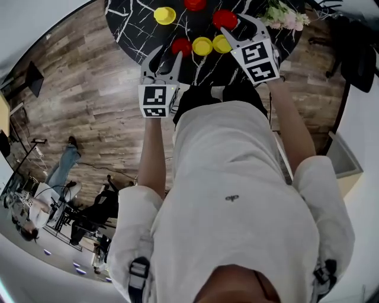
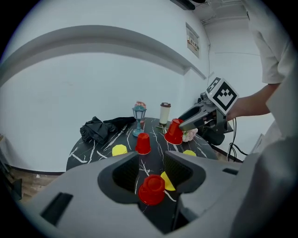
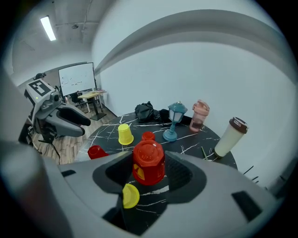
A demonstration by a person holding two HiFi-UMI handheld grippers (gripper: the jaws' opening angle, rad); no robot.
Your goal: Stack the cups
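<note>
The right tool is closed on a red cup, which is held upside down between the jaws and clear of the black, white-veined tabletop. Below it, a yellow cup is seen on the tabletop.

The left tool is open, with its jaws set apart. A second red cup stands upside down on the tabletop at their tips and is not pressed by the pads. A second yellow cup is set just beside this cup, on the side towards the right tool. In the head view, the two yellow cups are seen side by side between the two tools.

Farther across the tabletop, a third red cup and a third yellow cup are placed well apart from the tools. The far edge is taken up by a black cloth bundle, a small blue lantern, a pink bottle, a lidded tumbler and a bunch of flowers.
</note>
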